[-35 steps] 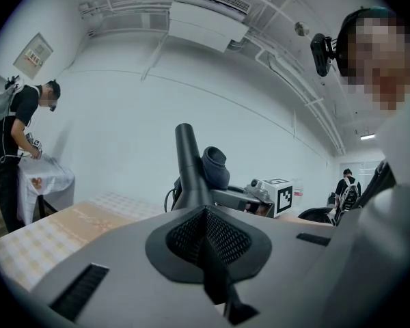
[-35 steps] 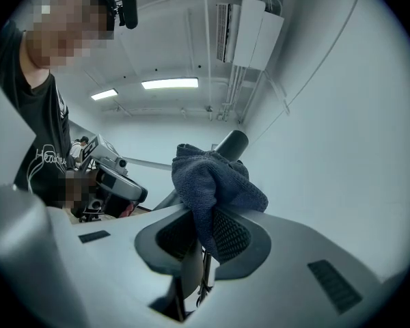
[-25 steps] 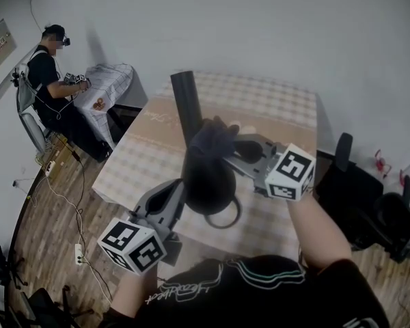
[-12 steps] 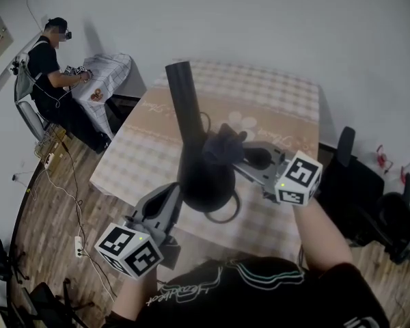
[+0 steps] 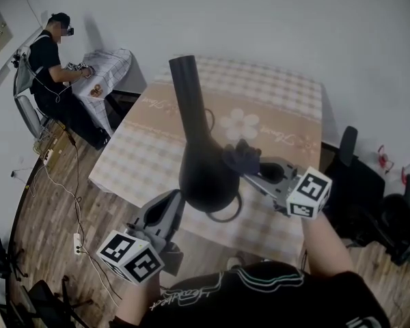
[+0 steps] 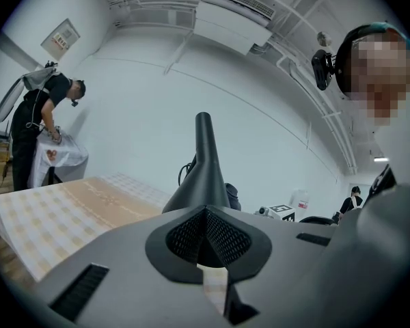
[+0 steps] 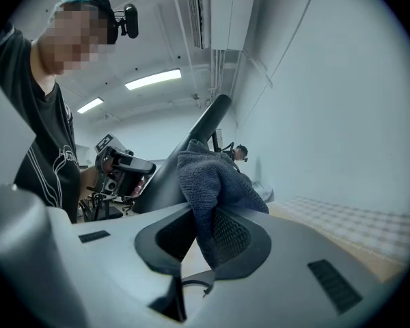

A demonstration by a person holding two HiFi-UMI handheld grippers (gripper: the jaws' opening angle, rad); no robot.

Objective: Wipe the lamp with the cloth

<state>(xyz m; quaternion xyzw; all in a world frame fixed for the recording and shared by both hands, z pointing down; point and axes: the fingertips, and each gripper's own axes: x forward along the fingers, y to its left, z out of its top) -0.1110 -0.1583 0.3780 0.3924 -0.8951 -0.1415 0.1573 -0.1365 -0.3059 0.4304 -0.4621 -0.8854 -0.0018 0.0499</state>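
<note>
**Right claw.** The right claw (image 5: 254,169) is closed to a narrow pinch on the cloth (image 7: 212,180). The dark grey fabric is bunched between the pads and spills forward past the tips. The free wad lies against the right flank of the lamp (image 5: 203,173), on its wide lower body.

**Left claw.** The left claw (image 5: 169,207) comes in from the opposite side, low on the body. Its jaws are drawn almost together. They appear to be nipped on the flared lower edge of the lamp, though the contact itself is dark and poorly resolved in the left gripper view.

**Position of the lamp.** The lamp sits between the two claws, over the checked bench (image 5: 273,108), directly to the left of the right claw. Its long axis runs from the wide body up the slim neck (image 5: 190,94), away from the operator.

**Assessment.** The right claw carries the cloth and is the nearer to unwiped surface. The neck lies above and beyond the cloth's present contact, so the coming stroke likely has to follow that axis while the left claw steadies the body.
</note>
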